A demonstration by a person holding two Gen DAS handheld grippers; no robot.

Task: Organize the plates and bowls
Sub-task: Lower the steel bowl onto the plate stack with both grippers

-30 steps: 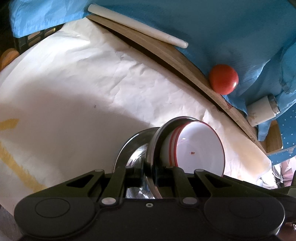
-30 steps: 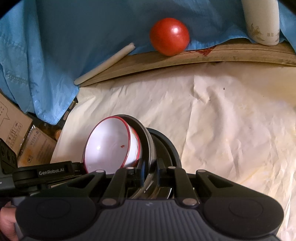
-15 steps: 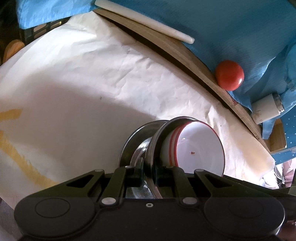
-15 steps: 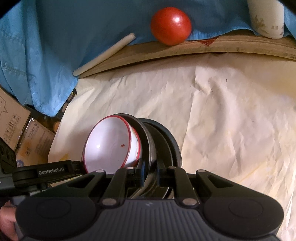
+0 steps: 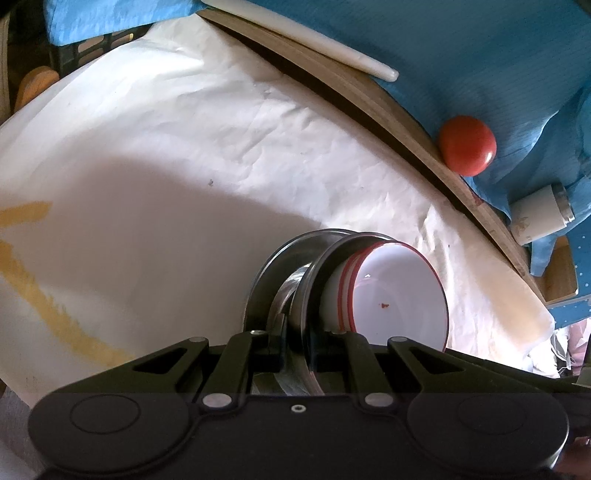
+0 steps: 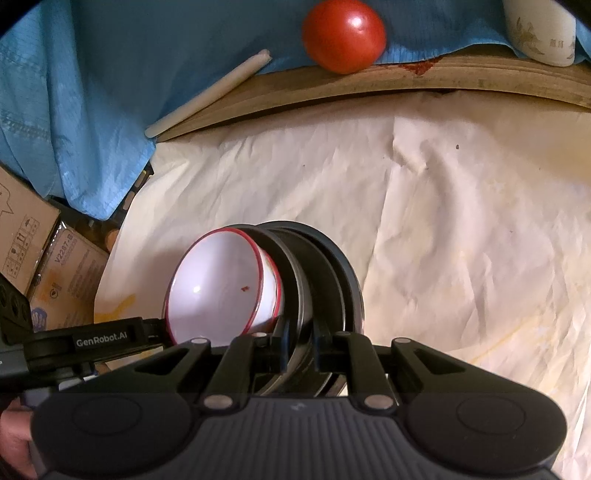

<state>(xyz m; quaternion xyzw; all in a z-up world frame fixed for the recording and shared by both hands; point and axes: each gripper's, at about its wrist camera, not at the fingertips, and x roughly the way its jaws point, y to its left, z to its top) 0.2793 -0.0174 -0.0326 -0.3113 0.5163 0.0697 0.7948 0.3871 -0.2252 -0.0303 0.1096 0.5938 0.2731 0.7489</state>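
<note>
A stack of dishes is held on edge above the white paper sheet: a white bowl with a red rim nested in steel plates. My left gripper is shut on the rim of the steel plates from one side. My right gripper is shut on the same plate rims from the opposite side, with the white bowl facing left. The left gripper's body shows in the right wrist view.
A red tomato, a white stick and a white cylinder lie on the wooden board and blue cloth beyond the paper. Cardboard boxes stand at the left.
Both grippers with the stack have moved forward, toward the wooden board; the tomato and board appear closer. The grip is unchanged.
</note>
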